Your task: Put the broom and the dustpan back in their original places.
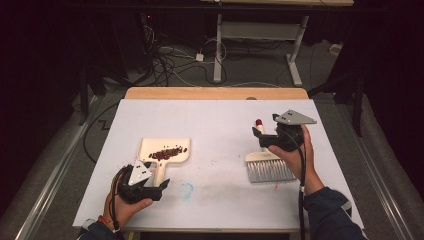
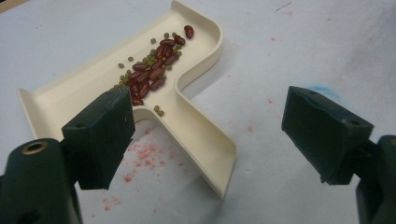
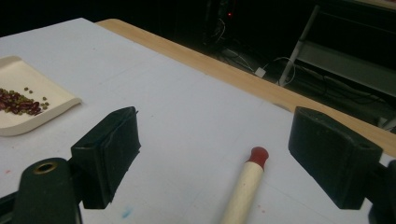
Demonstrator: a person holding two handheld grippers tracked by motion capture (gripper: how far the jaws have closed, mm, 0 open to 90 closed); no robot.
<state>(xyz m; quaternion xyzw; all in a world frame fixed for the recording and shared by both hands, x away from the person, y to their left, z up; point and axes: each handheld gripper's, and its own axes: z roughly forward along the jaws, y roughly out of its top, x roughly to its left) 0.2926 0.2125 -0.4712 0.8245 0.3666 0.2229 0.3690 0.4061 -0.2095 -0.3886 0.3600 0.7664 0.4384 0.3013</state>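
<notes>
High view: I've got the left gripper [image 1: 163, 187] near the desk's [image 1: 210, 120] near edge, toward its left corner, jaws spread wide and gripping nothing. Cream dustpan [image 1: 165, 150] lies flat just past it, its handle pointing back at the near edge and lying between the left gripper's jaws without touching the pads. Beans [image 1: 167, 153] sit piled in the pan, a mix of dark red and small green ones in the left gripper view [image 2: 154, 74]. Right gripper [image 1: 258, 136] is off the surface toward the right edge, jaws spread too, nothing pinched. Brush [image 1: 267, 167] lies flat under it, bristles toward the near edge, handle with red tip toward the far edge. Right gripper view puts that red-tipped handle [image 3: 245, 186] between the open jaws, below them, no contact. Pink smudges and a blue mark on the desk around the dustpan.
</notes>
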